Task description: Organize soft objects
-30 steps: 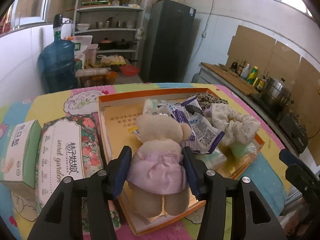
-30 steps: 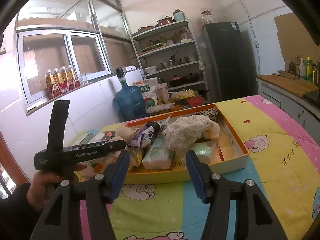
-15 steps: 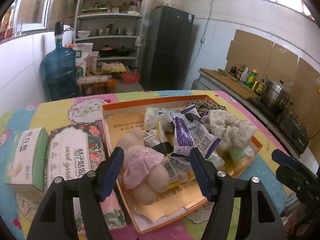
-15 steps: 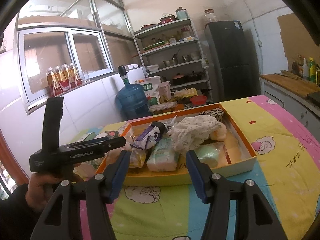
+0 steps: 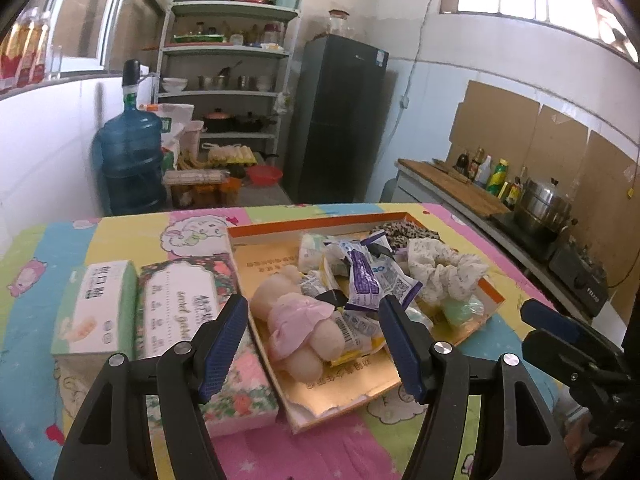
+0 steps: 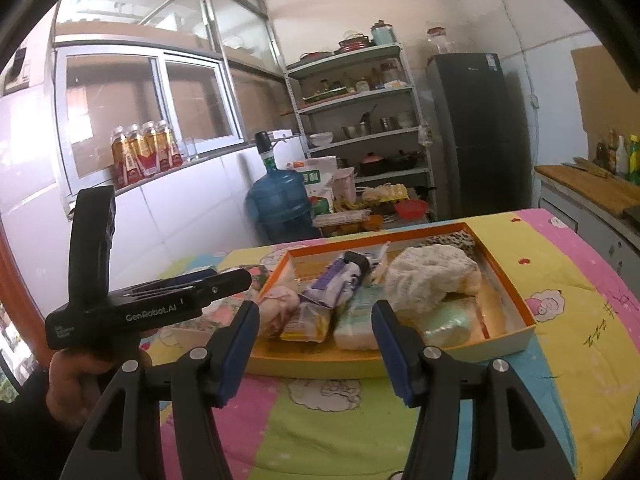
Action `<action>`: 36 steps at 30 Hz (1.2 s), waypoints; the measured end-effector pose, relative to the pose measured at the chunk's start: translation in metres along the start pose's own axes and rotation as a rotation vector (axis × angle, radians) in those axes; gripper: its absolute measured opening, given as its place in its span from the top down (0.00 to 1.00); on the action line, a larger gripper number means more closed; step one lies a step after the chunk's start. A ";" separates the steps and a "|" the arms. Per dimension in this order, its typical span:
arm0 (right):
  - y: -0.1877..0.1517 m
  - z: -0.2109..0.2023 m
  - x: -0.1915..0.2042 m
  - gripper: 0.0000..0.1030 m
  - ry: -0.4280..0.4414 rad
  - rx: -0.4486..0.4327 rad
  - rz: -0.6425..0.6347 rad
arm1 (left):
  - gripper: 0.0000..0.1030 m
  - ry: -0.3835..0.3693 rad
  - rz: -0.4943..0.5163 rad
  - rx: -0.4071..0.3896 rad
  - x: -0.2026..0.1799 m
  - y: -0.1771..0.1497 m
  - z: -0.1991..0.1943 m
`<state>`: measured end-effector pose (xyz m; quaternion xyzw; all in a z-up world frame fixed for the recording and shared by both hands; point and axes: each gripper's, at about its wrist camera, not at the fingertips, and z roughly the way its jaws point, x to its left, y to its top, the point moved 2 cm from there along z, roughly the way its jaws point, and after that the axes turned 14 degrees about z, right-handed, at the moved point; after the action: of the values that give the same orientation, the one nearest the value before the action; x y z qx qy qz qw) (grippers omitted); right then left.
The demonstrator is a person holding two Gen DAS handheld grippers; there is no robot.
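Kitchen shelving, a dark fridge and a blue water jug stand behind your table with its bright cartoon-print cloth (image 5: 120, 236). On it sits the shallow orange cardboard tray (image 5: 280, 229), already holding the beige plush bear in a pink dress (image 5: 298, 320) at about nine o'clock, purple-and-white snack packets (image 5: 362, 280) at centre and a cream lace scrunchie (image 5: 444, 272) toward three. Two tissue packs, one floral (image 5: 180, 300) and one green-and-white (image 5: 100, 304), lie outside at nine o'clock. Probably they go next: approach level, and span the pack's narrow width. Your left gripper (image 5: 312, 344) hovers released above the bear; your right gripper (image 6: 314, 344) hangs released at six o'clock.
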<state>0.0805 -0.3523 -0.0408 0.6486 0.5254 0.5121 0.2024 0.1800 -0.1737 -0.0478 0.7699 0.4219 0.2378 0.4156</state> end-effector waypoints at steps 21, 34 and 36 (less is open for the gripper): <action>-0.014 -0.001 0.083 0.43 -0.010 -0.008 -0.082 | 0.32 0.235 -0.047 -0.080 0.032 -0.031 -0.110; -0.030 -0.017 0.135 0.43 -0.061 -0.049 -0.123 | 0.33 0.309 -0.044 -0.109 0.036 -0.053 -0.166; -0.033 -0.019 0.142 0.43 -0.071 -0.052 -0.131 | 0.33 0.322 -0.046 -0.111 0.037 -0.056 -0.171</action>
<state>0.0370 -0.2192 0.0041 0.6252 0.5456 0.4880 0.2708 0.0518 -0.0510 -0.0014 0.6878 0.4867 0.3713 0.3902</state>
